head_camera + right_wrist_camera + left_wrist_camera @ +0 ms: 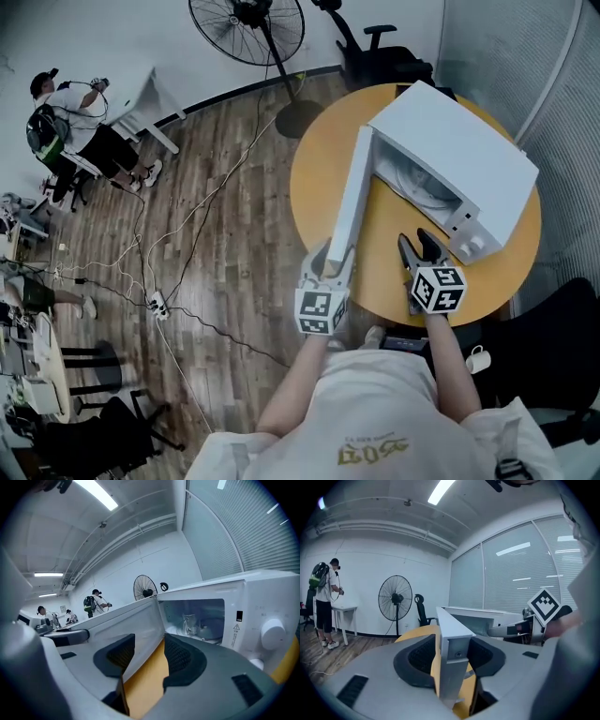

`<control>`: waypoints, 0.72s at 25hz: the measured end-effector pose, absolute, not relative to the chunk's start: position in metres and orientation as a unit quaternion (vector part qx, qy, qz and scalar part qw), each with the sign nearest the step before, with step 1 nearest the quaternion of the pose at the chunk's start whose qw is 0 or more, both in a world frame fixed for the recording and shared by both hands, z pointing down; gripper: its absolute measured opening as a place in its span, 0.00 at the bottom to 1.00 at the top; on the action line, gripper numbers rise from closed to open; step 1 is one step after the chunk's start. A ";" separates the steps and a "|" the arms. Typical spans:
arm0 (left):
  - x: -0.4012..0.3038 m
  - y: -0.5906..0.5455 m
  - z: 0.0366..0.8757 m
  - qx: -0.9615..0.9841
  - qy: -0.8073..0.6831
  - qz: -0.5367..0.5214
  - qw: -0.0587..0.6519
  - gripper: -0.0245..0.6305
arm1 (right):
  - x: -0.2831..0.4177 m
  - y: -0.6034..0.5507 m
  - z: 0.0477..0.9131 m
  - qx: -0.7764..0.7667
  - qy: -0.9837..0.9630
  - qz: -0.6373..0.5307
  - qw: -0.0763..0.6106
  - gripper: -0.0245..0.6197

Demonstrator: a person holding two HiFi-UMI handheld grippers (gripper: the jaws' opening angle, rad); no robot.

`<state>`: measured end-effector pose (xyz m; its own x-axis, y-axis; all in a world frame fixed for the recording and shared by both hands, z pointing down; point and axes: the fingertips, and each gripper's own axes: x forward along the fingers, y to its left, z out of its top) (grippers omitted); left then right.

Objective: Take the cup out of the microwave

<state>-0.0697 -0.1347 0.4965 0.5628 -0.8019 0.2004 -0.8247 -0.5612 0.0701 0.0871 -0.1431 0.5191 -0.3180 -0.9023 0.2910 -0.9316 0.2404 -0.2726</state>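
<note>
Steadily now: the left gripper [333, 255] pinches the free edge of the open door [353, 197], and should hold it wide so it can't swing in. The right gripper [419, 246], jaws spread and empty, should enter level toward the cup [190, 623], which stands deep inside the microwave [459, 150], and straddle it before closing.

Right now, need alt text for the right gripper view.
The right gripper, jaws open and empty, points into a white microwave whose door stands swung open to the left, with a clear cup inside the cavity. The yellow table shows between the jaws; a fan and people stand far behind.
</note>
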 end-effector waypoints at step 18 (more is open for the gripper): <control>-0.086 -0.145 0.495 0.846 -0.519 0.098 0.076 0.29 | 0.127 -0.217 0.552 0.575 -0.789 0.211 0.046 0.32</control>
<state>-0.0856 -0.1448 0.4950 0.4426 -0.8627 0.2445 -0.8924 -0.4504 0.0264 0.1268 -0.2167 0.5522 -0.3337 -0.8880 0.3162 -0.9271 0.2486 -0.2803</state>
